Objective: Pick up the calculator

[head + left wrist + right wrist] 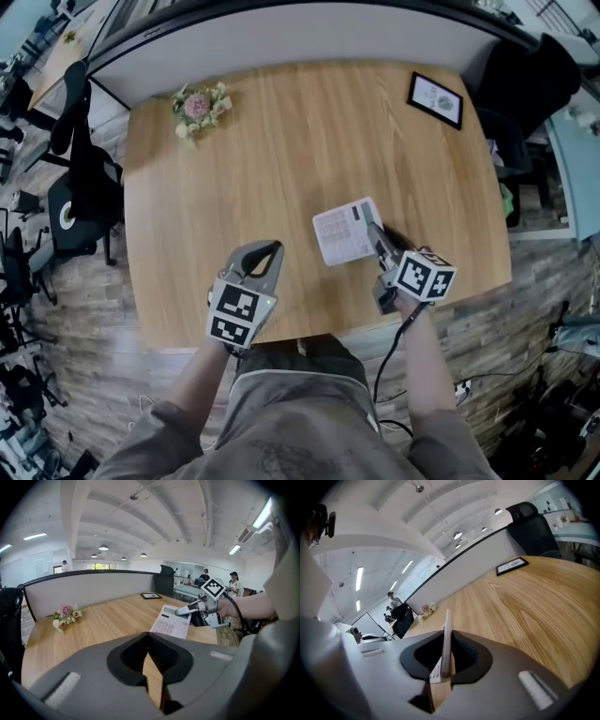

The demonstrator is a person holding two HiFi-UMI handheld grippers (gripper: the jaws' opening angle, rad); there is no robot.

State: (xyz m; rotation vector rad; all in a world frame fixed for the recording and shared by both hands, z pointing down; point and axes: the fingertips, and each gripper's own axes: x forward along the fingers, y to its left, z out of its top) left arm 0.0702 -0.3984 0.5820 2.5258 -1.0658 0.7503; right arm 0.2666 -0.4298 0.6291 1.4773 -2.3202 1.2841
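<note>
The white calculator (pixel 345 232) hangs tilted just above the wooden table (pixel 281 150), right of the middle. My right gripper (pixel 375 230) is shut on its right edge. In the right gripper view the calculator (pixel 447 634) stands edge-on, pinched between the jaws of the right gripper (pixel 446 645). From the left gripper view, the calculator (pixel 171 620) shows its keys, with the right gripper (pixel 185 611) clamped on its far side. My left gripper (pixel 267 248) hovers near the table's front edge, to the left of the calculator, shut and holding nothing.
A small bunch of pink flowers (pixel 199 106) lies at the back left of the table. A black-framed picture (pixel 436 98) lies at the back right corner. A grey partition (pixel 281 33) runs behind the table. Office chairs (pixel 80 178) stand to the left.
</note>
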